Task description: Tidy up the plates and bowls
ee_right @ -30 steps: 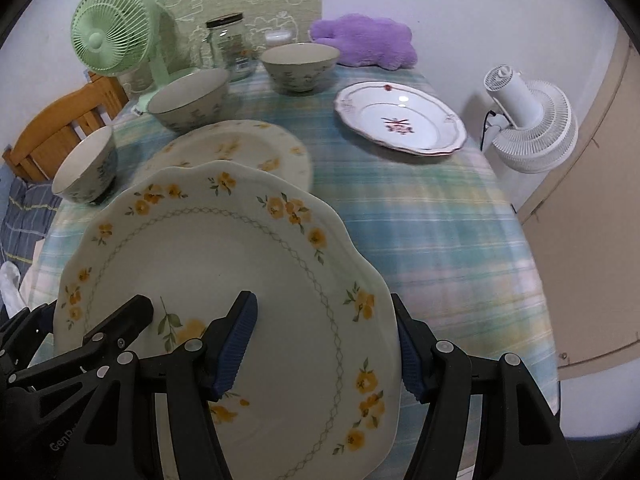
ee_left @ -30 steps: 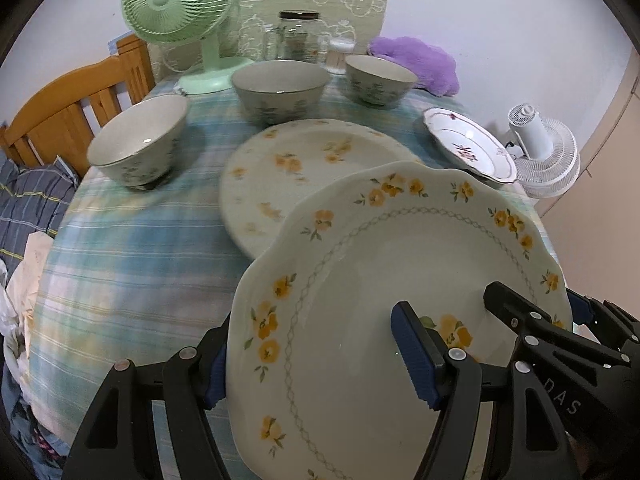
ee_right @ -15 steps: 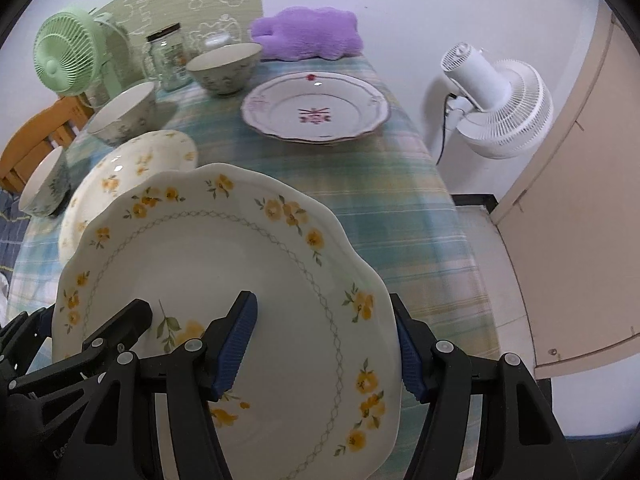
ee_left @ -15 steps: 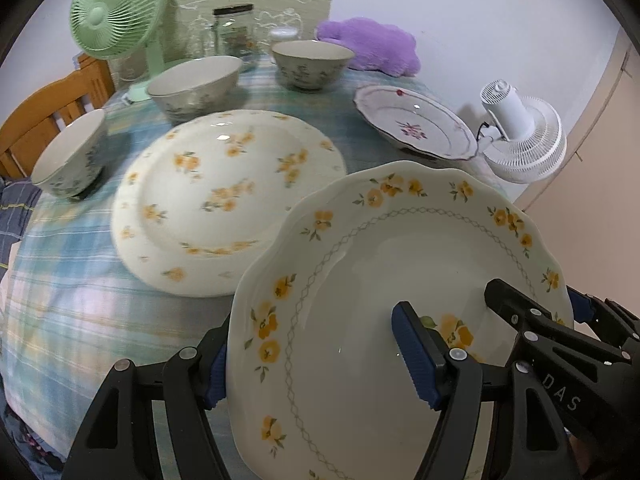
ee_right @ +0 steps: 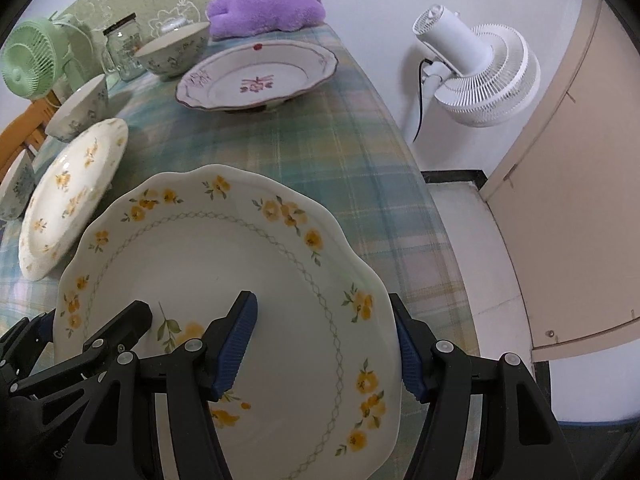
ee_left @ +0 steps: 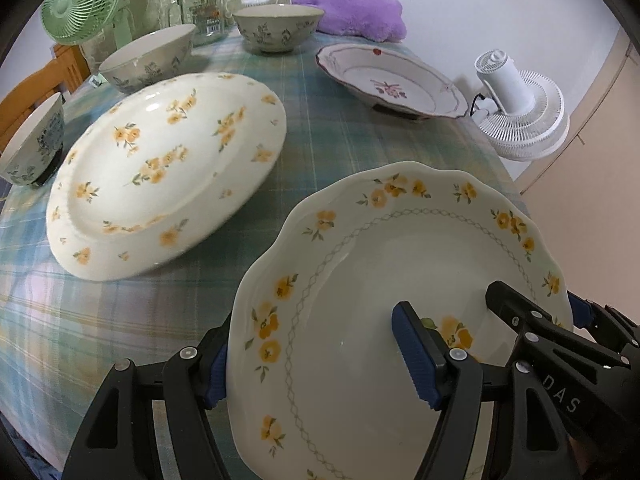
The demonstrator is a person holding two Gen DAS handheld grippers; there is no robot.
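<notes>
Both grippers held one scalloped white ceramic plate with yellow flowers (ee_left: 400, 280) above the table's (ee_left: 340, 136) near right corner. Left gripper (ee_left: 316, 354) jaws pinched its left rim; right gripper (ee_right: 324, 340) jaws pinched its right rim. A round yellow-flowered plate (ee_left: 168, 168) lay tilted toward the left edge. A red-trimmed white plate (ee_left: 392, 80) sat near the far right edge, with three floral bowls (ee_left: 278, 26) along the far and left edges.
</notes>
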